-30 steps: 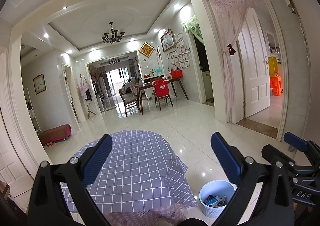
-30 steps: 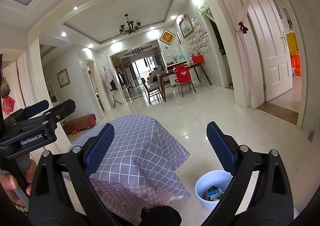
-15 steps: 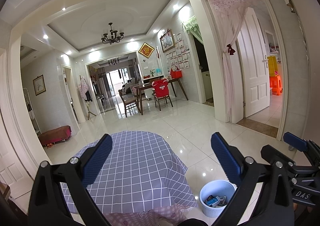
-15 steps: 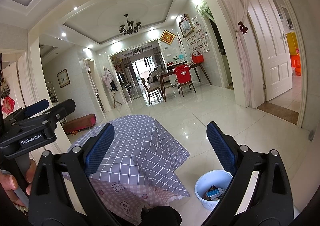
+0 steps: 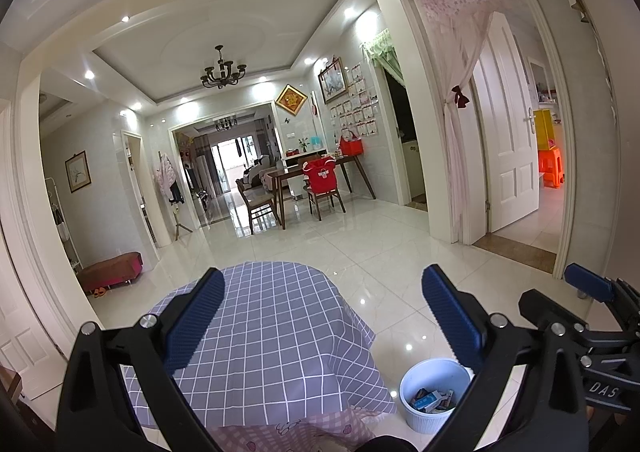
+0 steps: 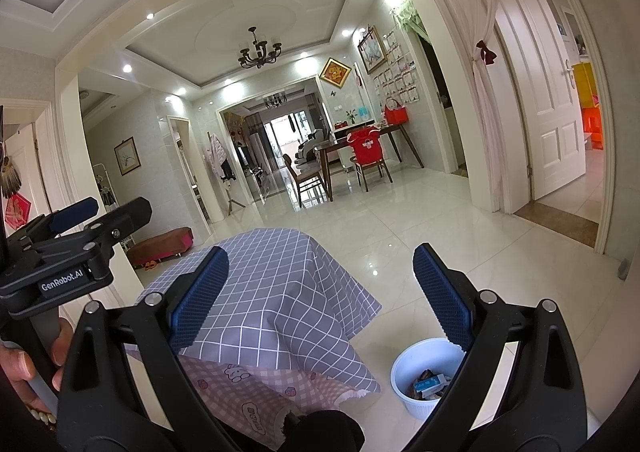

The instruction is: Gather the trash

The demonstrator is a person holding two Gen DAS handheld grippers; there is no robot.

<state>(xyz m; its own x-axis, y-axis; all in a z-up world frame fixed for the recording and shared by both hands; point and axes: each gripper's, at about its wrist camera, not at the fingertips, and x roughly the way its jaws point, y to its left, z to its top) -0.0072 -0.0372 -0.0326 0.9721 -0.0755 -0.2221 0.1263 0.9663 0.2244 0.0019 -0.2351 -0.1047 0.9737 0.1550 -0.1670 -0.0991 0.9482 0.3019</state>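
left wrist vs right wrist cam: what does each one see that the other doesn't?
Left wrist only: the right gripper at the frame's right edge, and the orange stool through the doorway.

Right wrist only: the left gripper at the left edge, the hand holding it, and the red wall hanging.

Both: each camera's own jaws wide open and empty, the checked tablecloth, the white trash bin on the floor with wrappers inside, the dining table, the chandelier.
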